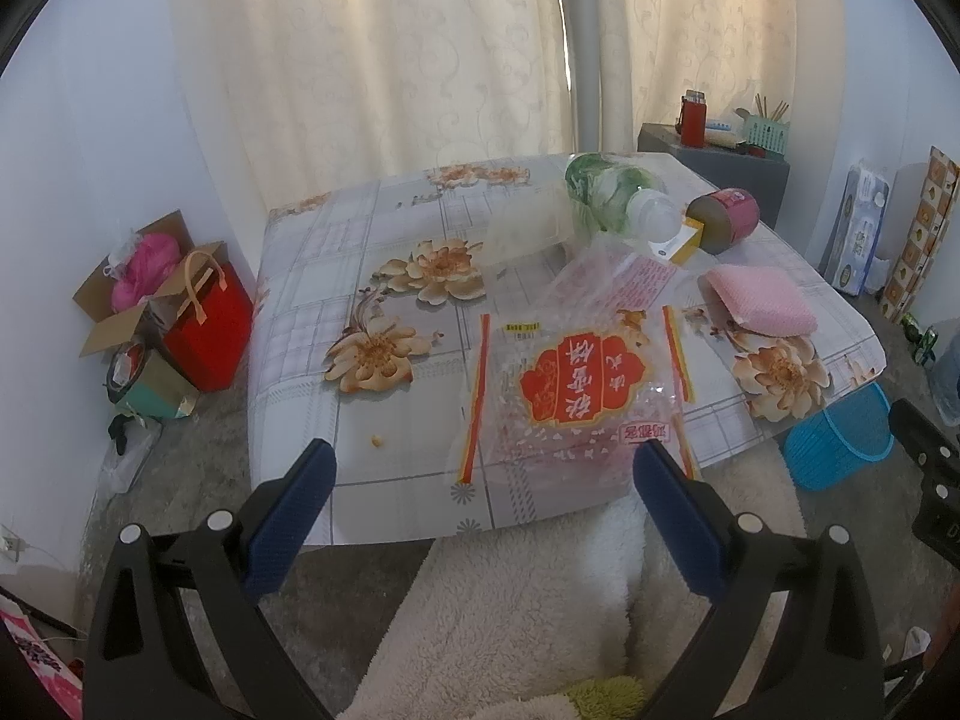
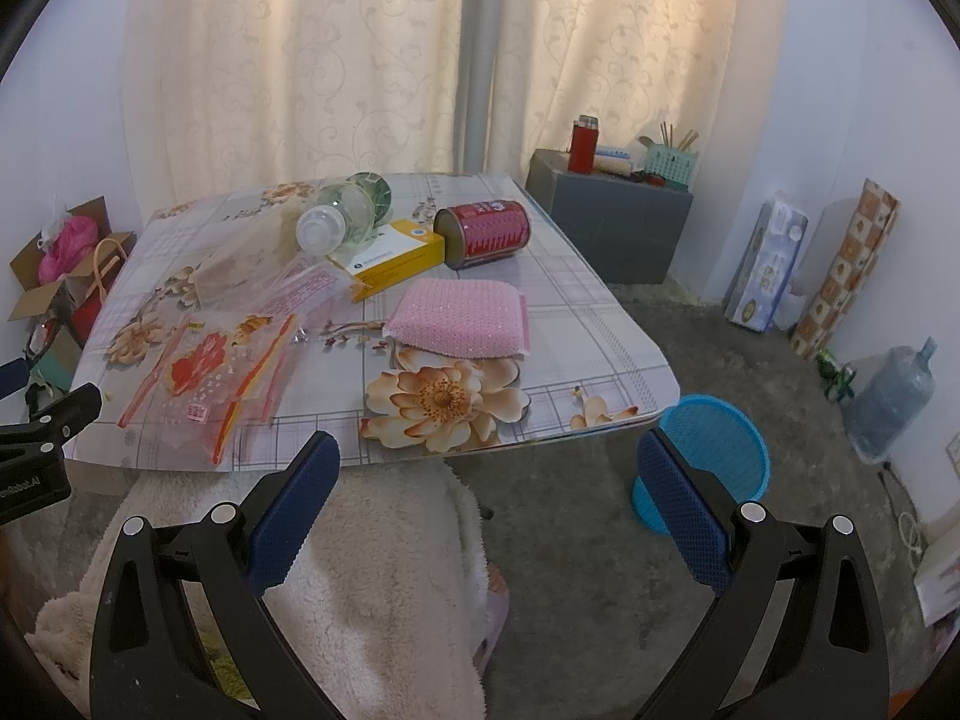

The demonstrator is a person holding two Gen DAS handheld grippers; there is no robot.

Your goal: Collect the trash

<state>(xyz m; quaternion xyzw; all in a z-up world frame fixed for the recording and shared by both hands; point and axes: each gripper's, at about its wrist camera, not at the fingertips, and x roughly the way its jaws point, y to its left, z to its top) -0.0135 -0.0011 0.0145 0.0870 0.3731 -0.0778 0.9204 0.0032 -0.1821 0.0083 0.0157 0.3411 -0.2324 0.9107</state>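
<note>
Left wrist view: the left gripper [image 1: 483, 495] hangs over the near edge of the table [image 1: 312, 276], its blue fingers [image 1: 288, 516] spread wide and holding nothing. Just ahead of them lies a clear wrapper [image 1: 570, 396] with a red label, flat on the flowered cloth. Beyond it sit a clear tray [image 1: 528, 228], a bottle [image 1: 624, 198] on its side, a yellow box [image 1: 684, 243], a red can [image 1: 726, 219] tipped over and a pink sponge [image 1: 759, 300]. A blue basket [image 1: 840, 444] stands on the floor by the table's right corner. A red bag [image 1: 210, 324] rests against the wall at left.

Right wrist view: the right gripper [image 2: 489, 501] is also released and empty, fingers [image 2: 684, 516] wide apart, held off the table's near edge over a fleecy cushion [image 2: 384, 570]. The wrapper [image 2: 210, 372] lies near the left front corner, the sponge [image 2: 462, 318] mid-table, the can [image 2: 486, 231] touching the box [image 2: 393, 261], the bottle [image 2: 339, 219] overlapping the box. The basket [image 2: 714, 450] sits on the floor behind the right finger. A water jug [image 2: 897, 396] stands by the right wall.
</note>
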